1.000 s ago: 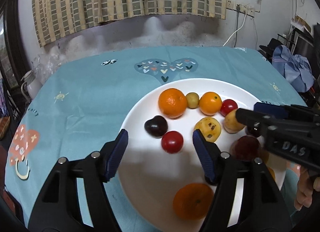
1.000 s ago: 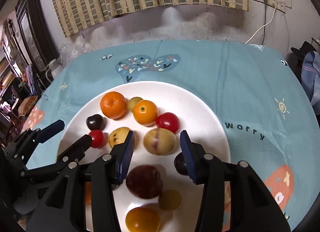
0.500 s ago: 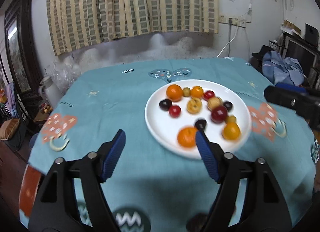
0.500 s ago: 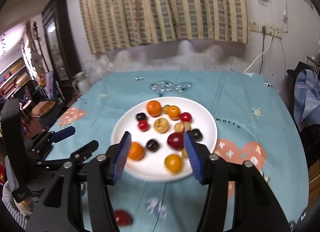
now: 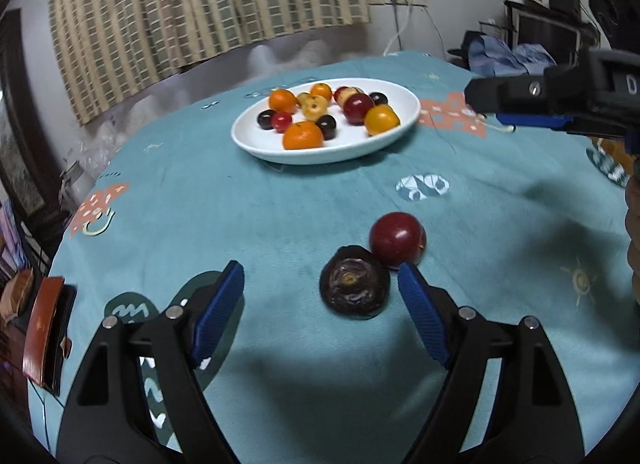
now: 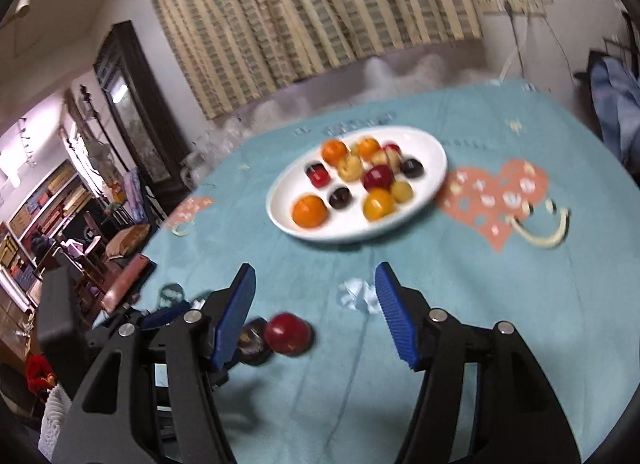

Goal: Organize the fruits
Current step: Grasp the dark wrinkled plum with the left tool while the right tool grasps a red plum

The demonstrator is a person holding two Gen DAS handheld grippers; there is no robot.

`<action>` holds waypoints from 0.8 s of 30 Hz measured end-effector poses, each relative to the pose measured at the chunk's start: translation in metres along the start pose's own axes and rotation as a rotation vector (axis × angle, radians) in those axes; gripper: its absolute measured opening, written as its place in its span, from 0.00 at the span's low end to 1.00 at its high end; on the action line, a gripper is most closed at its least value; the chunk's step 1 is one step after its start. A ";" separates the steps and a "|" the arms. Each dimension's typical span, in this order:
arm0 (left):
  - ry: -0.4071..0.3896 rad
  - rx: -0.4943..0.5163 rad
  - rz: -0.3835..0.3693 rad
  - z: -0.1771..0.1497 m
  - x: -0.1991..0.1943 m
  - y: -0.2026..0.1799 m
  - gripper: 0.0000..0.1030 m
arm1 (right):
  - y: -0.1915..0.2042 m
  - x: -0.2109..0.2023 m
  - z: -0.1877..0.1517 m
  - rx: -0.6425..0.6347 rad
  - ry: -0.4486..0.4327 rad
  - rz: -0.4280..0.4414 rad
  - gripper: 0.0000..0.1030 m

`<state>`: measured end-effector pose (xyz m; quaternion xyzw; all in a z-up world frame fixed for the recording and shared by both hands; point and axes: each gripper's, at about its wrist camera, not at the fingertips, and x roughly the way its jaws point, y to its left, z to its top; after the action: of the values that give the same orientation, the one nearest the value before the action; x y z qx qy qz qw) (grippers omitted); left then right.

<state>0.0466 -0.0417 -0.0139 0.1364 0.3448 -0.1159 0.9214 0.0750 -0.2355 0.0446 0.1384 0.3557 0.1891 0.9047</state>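
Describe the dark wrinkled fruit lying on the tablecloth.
The dark fruit is round, almost black, with a shrivelled, wrinkled skin and a brownish stem pit facing up. It lies on the teal tablecloth, well short of the white plate, touching or nearly touching the red fruit behind it. It sits between the left tool's opening blue pads, which do not touch it.

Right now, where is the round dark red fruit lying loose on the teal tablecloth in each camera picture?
Left wrist view: round dark red fruit lower centre-right, touching a wrinkled dark fruit.
Right wrist view: lower centre-left, beside the gripper's left finger.
Shared landmark: white oval plate behind it.
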 end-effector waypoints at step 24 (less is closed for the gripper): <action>0.061 -0.202 0.073 0.000 0.014 0.058 0.43 | 0.052 0.057 -0.046 -0.336 0.153 -0.158 0.61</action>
<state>0.0749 0.0110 -0.0128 0.0589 0.3774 -0.0430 0.9232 0.0687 -0.1593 -0.0016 -0.0579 0.3965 0.1841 0.8975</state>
